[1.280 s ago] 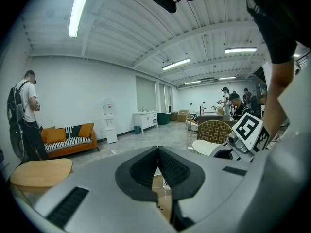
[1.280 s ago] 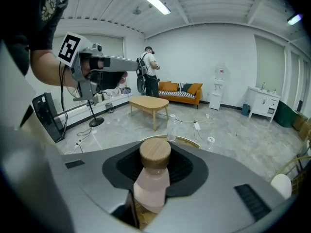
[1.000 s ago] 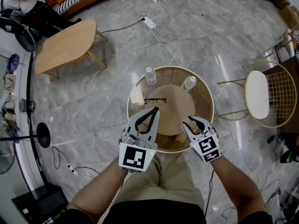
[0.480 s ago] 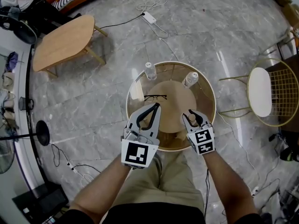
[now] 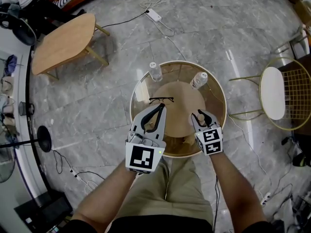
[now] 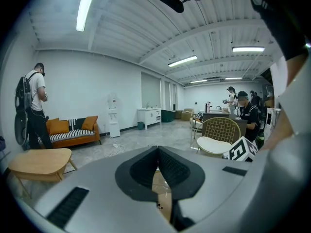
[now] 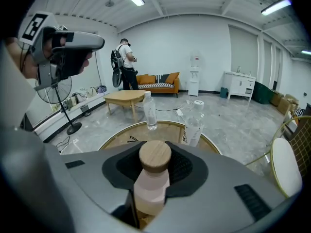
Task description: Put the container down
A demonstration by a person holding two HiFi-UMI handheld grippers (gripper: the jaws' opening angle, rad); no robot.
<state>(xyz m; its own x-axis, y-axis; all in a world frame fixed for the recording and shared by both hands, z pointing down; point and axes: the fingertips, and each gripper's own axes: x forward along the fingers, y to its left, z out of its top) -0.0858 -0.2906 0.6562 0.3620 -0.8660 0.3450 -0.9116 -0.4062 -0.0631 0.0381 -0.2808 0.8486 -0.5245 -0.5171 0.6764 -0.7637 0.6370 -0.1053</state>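
The pink container (image 7: 151, 183), capped with a wooden lid (image 7: 155, 155), sits clamped in the right gripper (image 5: 200, 115) over the round table (image 5: 138, 86). The left gripper (image 5: 159, 108) has its jaws pressed together, empty.

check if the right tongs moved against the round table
Yes, slightly. The right tongs, shut on the container, edged forward and a little leftward, farther in over the near rim of the round table.
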